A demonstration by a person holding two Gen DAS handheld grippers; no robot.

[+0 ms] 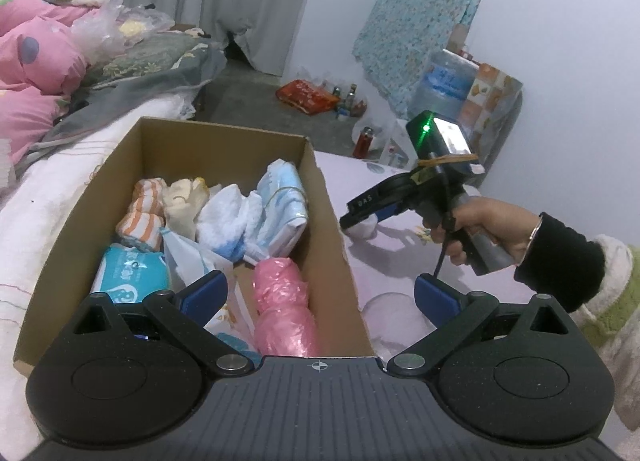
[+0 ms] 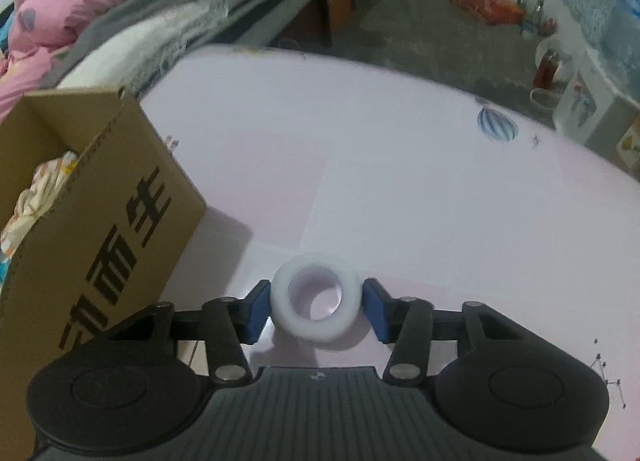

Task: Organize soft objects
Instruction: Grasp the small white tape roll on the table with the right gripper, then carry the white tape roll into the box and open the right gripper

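Observation:
A cardboard box [image 1: 320, 197] on the bed holds several soft things: striped orange-and-white cloth [image 1: 140, 213], a white-blue towel [image 1: 228, 221], a blue tissue pack [image 1: 128, 273] and a pink plastic bundle [image 1: 280, 301]. My left gripper [image 1: 320, 287] hangs open and empty over the box's near end, above the pink bundle. A white ring [image 2: 316, 303] lies on the pale sheet to the right of the box [image 2: 100, 229]. My right gripper [image 2: 316, 303] is down around it, one pad on each side; the left pad touches and a thin gap shows at the right pad. In the left wrist view the right gripper [image 1: 360, 217] is held by a hand.
A clear round plastic item [image 1: 392, 313] lies on the sheet beside the box. Pink bedding [image 1: 36, 61] and a grey blanket [image 1: 152, 69] are piled at the far left, where a person sits. Bottles, a red bag [image 1: 306, 95] and a water jug [image 1: 444, 81] stand on the floor.

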